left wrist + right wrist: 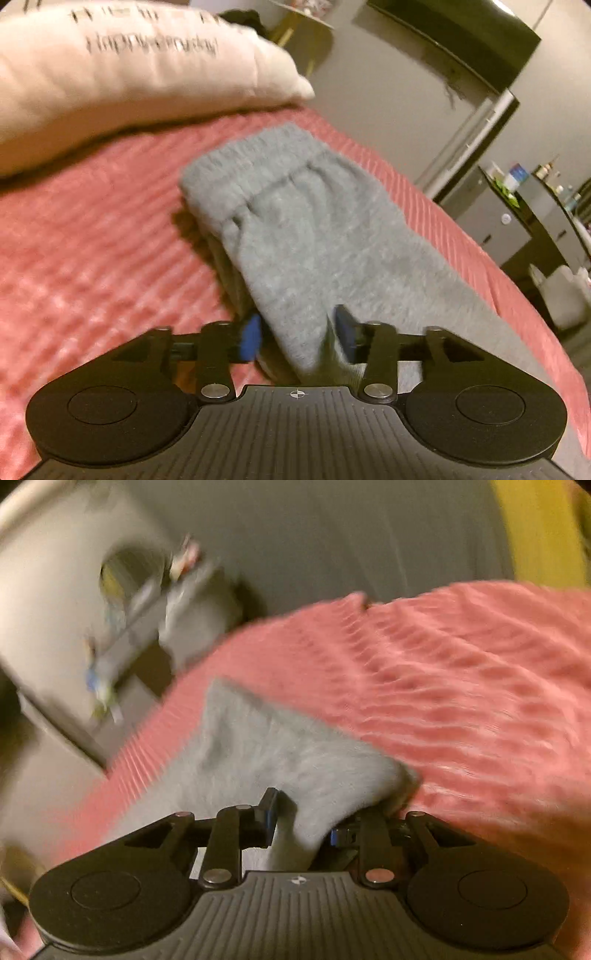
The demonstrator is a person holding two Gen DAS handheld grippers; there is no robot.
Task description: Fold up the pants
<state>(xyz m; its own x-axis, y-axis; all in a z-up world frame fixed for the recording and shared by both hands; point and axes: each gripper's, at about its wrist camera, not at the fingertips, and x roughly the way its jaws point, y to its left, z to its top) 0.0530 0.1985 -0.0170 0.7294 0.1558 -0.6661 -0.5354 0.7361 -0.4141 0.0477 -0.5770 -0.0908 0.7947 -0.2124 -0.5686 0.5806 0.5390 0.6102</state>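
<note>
Grey fleece pants [295,229] lie folded on my ribbed pink bedspread [92,240], cloth between both slackened, parted fingers, so I should withdraw gently without dragging layers.

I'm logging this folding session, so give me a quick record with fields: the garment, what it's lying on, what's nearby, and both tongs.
garment: grey pants, folded over, waistband at the far end
surface: pink bedspread
nearby: pillow beyond the pants
left tongs: open, cloth between the jaws, pads not pressing
right tongs: open, cloth between the jaws
image quality: both views blurred
</note>
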